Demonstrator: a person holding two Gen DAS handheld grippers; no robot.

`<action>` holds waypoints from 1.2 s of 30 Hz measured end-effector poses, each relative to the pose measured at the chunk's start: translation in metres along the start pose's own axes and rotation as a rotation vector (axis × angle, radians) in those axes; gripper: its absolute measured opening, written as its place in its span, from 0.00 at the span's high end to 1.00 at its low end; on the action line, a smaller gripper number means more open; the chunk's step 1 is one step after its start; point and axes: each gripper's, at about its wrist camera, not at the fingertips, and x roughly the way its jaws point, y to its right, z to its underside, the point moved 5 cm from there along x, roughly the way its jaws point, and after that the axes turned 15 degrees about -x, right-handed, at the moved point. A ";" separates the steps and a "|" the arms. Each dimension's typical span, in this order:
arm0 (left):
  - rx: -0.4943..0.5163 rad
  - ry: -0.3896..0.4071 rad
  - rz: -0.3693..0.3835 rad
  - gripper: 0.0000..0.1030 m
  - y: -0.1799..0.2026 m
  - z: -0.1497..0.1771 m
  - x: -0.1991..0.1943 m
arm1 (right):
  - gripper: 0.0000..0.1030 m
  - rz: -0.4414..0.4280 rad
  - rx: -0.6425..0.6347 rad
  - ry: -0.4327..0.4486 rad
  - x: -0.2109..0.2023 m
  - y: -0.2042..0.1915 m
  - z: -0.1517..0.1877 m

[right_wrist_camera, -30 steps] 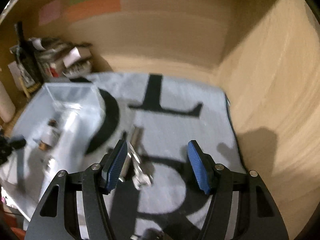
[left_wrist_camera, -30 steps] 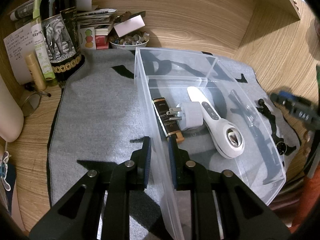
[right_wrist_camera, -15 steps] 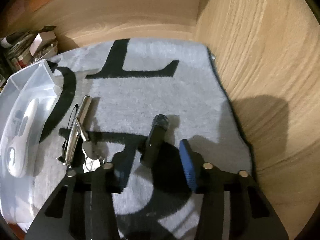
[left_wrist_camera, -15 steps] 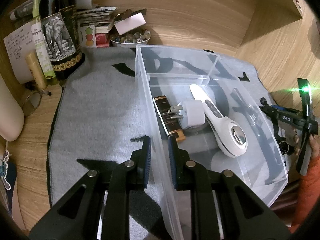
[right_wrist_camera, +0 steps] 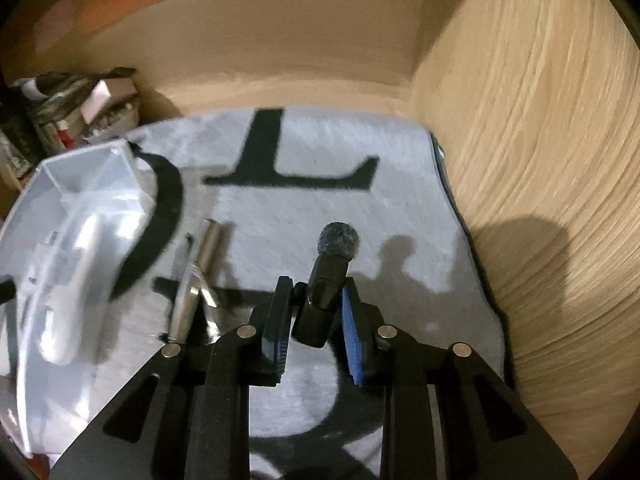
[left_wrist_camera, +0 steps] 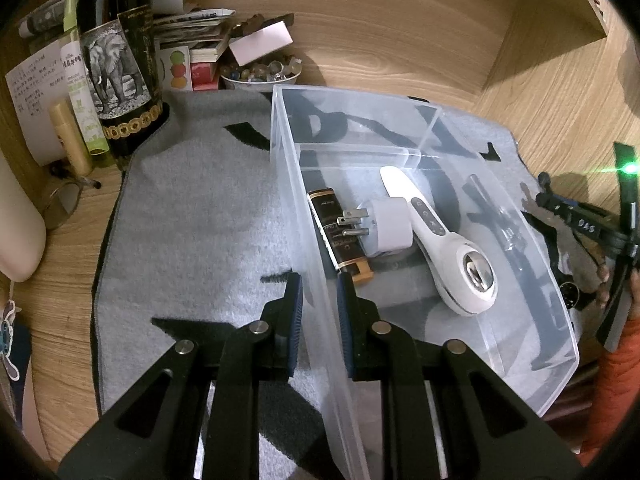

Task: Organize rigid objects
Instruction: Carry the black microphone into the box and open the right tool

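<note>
Clear bin [left_wrist_camera: 298, 240] wall was pinched by left hand-held gripper [left_wrist_camera: 318, 300] for steadying; beside the bin, black microphone [right_wrist_camera: 326, 280] was pinched by right hand-held gripper [right_wrist_camera: 314, 308], jaws just closed.

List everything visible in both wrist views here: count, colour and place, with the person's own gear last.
Clear plastic bin: one, transparent, on grey mat.
Grey mat: one, black lettering, on wooden desk.
Handheld device: one, white, in bin.
Plug adapter: one, white, in bin.
Lighter: one, black and gold, in bin.
Small microphone: one, black, between right tongs.
Metal tools: silver, count unclear, on mat beside bin.
Wine bottle: one, dark, elephant label, back left.
Bead bowl: one, white, behind bin.
Left tongs: clamped on bin wall.
Right tongs: just closed on microphone.
</note>
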 end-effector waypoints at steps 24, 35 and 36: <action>0.000 0.004 0.016 0.83 -0.011 0.004 -0.016 | 0.79 -0.203 -0.272 0.277 -0.065 -0.128 -0.083; -0.001 0.003 0.022 0.83 -0.011 0.005 -0.019 | 0.79 -0.314 -0.355 0.148 -0.029 -0.178 -0.069; -0.001 0.003 0.022 0.83 -0.011 0.005 -0.019 | 0.79 -0.323 -0.382 0.137 -0.027 -0.181 -0.067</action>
